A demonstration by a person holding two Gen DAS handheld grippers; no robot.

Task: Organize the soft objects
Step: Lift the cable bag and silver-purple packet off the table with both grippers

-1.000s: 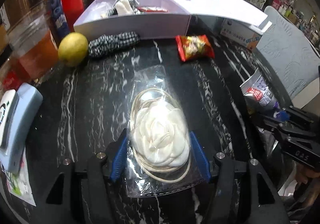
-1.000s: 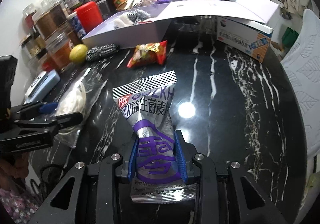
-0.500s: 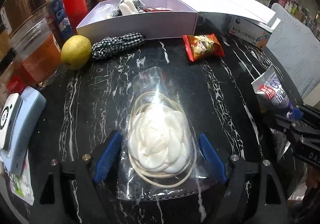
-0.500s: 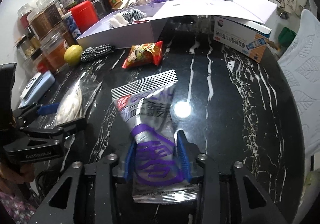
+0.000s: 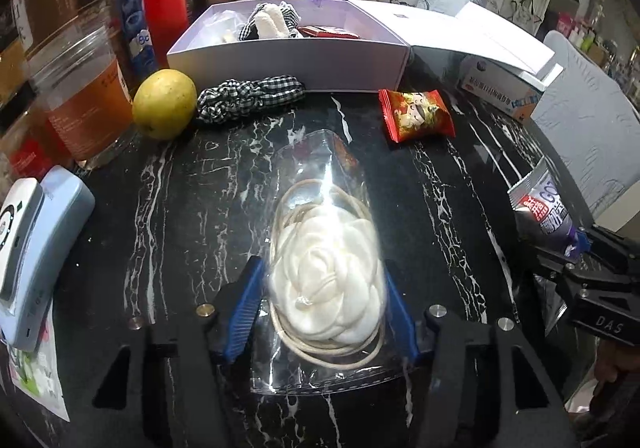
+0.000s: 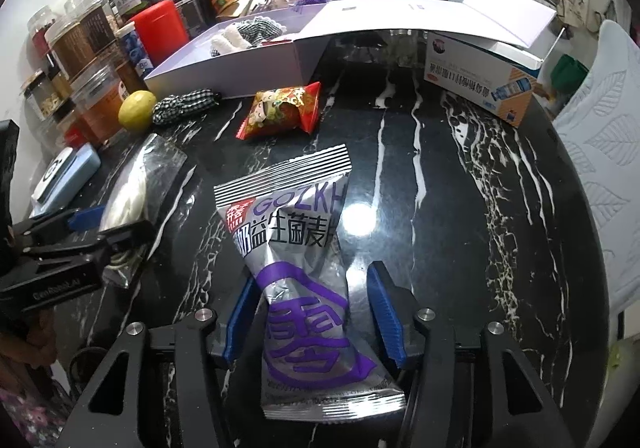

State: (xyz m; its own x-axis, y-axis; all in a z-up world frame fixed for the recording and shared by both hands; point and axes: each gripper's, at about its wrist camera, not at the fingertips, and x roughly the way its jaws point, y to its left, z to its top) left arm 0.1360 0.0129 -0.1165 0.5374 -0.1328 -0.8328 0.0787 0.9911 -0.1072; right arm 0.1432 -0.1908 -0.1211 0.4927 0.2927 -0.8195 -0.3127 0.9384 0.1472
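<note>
A clear bag holding a white fabric flower (image 5: 326,268) lies on the black marble table between the blue pads of my left gripper (image 5: 324,308), whose pads touch its sides. A silver and purple snack packet (image 6: 304,272) lies between the pads of my right gripper (image 6: 314,312), which stand apart from it, open. A white open box (image 5: 288,52) at the back holds soft items. A checked scrunchie (image 5: 248,96) and a red snack pack (image 5: 416,116) lie in front of the box.
A yellow lemon (image 5: 164,102), jars (image 5: 80,88) and a red canister (image 5: 168,4) crowd the left. A pale blue device (image 5: 36,248) lies at the left edge. A medicine carton (image 6: 480,80) sits under the box lid at the right.
The left gripper opened wide half a second ago and has closed back onto the flower bag. The right gripper has opened and let go of the snack packet, which now lies on the table.
</note>
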